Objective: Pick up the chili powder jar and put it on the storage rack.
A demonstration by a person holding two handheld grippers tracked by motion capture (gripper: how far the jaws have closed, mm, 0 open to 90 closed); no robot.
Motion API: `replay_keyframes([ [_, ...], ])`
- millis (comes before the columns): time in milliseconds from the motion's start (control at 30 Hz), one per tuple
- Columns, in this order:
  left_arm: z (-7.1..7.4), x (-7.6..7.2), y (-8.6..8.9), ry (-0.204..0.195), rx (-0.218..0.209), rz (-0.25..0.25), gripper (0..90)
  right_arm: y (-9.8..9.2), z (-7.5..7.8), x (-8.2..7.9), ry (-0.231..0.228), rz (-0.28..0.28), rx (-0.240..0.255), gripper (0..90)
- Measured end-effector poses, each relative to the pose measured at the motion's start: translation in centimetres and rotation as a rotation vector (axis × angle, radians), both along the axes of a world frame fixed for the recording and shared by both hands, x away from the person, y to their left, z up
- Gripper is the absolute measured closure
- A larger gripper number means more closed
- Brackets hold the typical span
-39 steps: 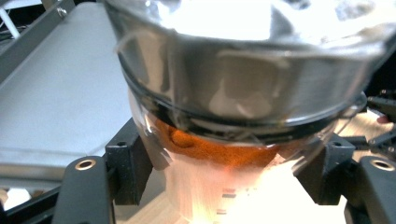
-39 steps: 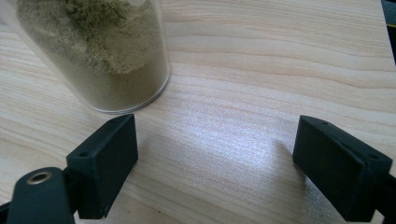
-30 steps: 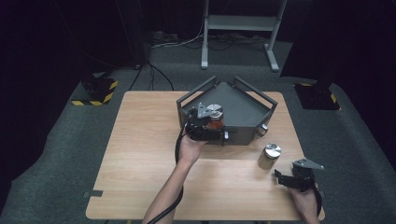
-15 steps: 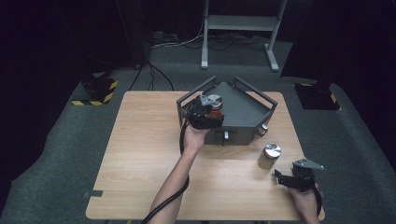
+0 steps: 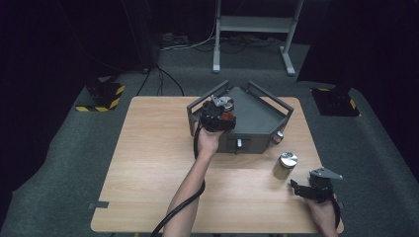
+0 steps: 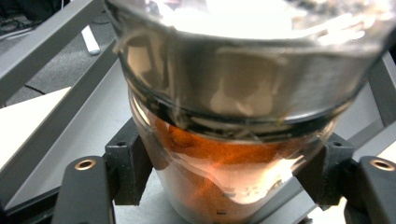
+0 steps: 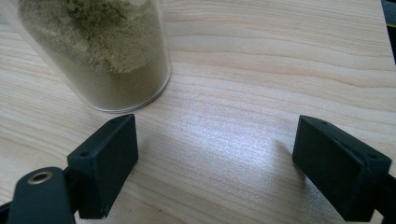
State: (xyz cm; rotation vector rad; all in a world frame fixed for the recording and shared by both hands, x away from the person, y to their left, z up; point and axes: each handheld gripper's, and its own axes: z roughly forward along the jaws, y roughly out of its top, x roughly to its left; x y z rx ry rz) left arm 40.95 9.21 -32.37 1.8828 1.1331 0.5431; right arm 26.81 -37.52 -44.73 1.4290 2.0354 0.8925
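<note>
Left gripper (image 5: 217, 116) farther over tray (image 5: 262, 116), one red-spice jar (image 6: 224, 186) in jaws.

High view looks down on my whole table (image 5: 148, 187), my left gripper view close against the red-powder jar (image 6: 224, 182), right gripper view low, near the tan-powder jar (image 7: 107, 60) shared with the high view.

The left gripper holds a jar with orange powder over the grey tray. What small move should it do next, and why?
Probably lower the jar a little until it rests on the floor of the grey tray, then open. The left gripper has its jaws shut on the glass sides, and the jar already hangs over the tray floor, inside the rails. The right gripper is open beside the other jar.
</note>
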Motion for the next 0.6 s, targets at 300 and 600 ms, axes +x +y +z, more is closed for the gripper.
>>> replay_keyframes([
  [300, -0.47, 0.21, -0.45, 0.003, 0.014, 0.007, 30.1, 0.02, 0.0, -0.01, 0.0, -0.001, 0.0, 14.2],
  [600, -0.87, 0.15, -0.85, -0.009, 0.024, 0.01, 30.1, 0.03, -0.01, -0.03, -0.001, -0.002, 0.0, 14.2],
])
